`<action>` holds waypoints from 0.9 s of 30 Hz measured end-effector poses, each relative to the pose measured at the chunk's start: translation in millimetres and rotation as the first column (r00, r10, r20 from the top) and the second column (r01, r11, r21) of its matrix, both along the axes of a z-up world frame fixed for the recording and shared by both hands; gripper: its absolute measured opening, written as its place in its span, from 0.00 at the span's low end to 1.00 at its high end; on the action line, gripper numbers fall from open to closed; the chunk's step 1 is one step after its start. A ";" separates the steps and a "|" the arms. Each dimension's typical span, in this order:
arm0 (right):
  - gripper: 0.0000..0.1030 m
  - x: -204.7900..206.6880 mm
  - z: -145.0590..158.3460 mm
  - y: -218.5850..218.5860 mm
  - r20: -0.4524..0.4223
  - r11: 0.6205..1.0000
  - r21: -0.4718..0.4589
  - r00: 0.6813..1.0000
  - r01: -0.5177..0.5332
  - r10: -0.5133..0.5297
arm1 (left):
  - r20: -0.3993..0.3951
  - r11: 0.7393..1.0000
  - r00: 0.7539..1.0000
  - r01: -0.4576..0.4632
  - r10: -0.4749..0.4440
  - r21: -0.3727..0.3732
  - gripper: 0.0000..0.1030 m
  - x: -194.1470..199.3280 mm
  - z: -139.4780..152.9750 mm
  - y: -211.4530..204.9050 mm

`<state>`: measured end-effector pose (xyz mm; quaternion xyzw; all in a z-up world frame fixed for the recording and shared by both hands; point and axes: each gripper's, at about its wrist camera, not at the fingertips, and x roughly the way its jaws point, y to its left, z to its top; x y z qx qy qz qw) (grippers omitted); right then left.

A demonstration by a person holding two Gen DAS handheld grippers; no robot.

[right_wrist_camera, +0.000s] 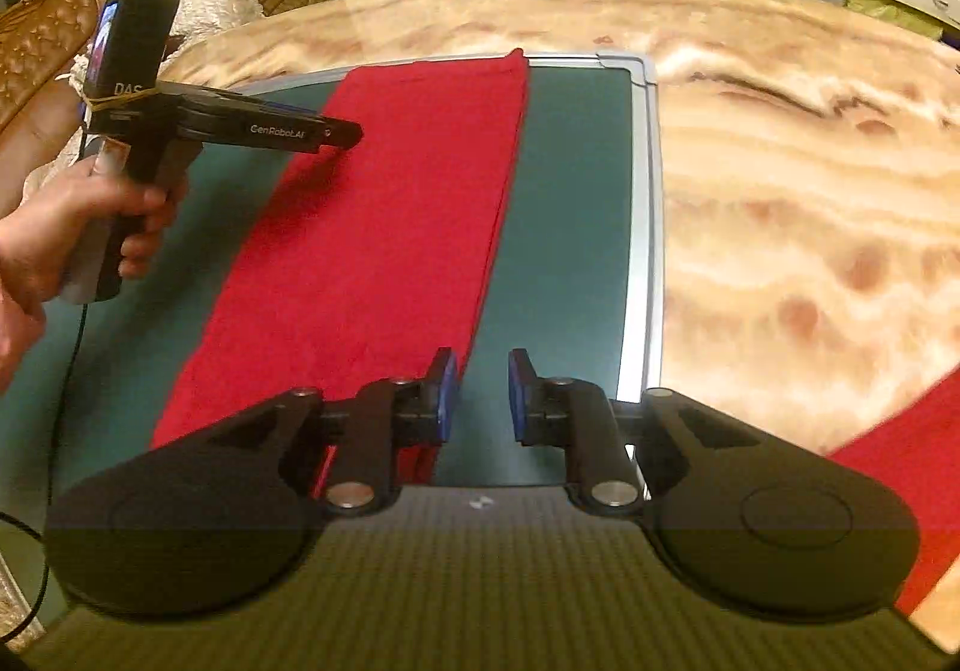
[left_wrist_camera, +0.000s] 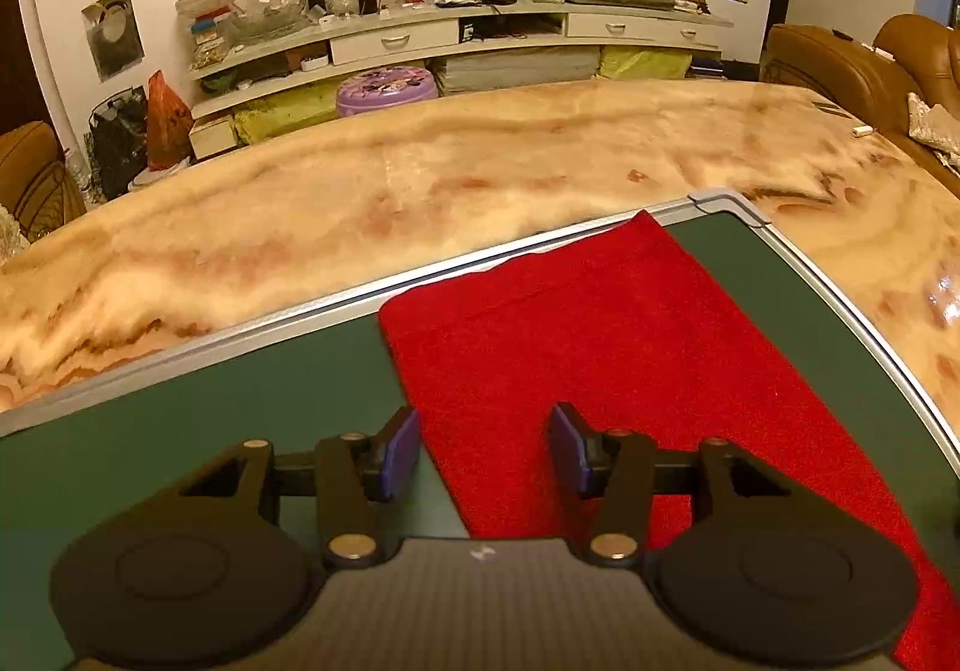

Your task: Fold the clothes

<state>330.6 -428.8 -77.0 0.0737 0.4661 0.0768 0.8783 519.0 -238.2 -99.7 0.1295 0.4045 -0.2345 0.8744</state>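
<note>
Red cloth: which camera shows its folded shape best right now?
The right wrist view: the red cloth lies as a long strip along the green board, both long edges visible. The left wrist view shows only its far end, the gripper hiding the rest.

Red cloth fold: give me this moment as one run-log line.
red cloth: flat strip on green mat | left gripper: open over cloth's edge | right gripper: open, nothing between fingers | phase: between grasps

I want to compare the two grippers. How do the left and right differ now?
The left gripper stands wider open; the right gripper has a narrower gap. The left one hovers over the red cloth; the right one over the green mat beside the cloth's edge. Both are open and hold nothing.
</note>
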 end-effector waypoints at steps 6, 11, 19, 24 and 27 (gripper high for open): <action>0.22 89.9 3.1 -18.1 0.102 0.999 0.024 0.994 0.029 -0.031 | 0.043 0.995 0.994 -0.099 0.098 0.014 0.52 5.2 8.8 7.2; 0.22 163.3 -12.0 -24.4 0.066 0.992 0.075 0.993 0.097 -0.102 | -0.018 0.992 0.992 -0.123 0.123 0.008 0.52 20.8 3.5 10.2; 0.21 206.3 -32.8 -22.6 0.013 0.987 0.090 0.991 0.134 -0.135 | -0.041 0.988 0.988 -0.149 0.147 -0.049 0.26 36.8 0.2 10.5; 0.07 215.9 -34.2 -8.9 0.013 0.994 0.060 0.995 0.095 -0.096 | -0.011 0.988 0.988 -0.152 0.152 -0.039 0.04 34.3 3.5 4.6; 0.06 218.5 -32.7 -1.2 0.029 0.993 0.060 0.995 0.097 -0.099 | 0.049 0.987 0.986 -0.160 0.161 -0.030 0.04 34.0 10.9 9.4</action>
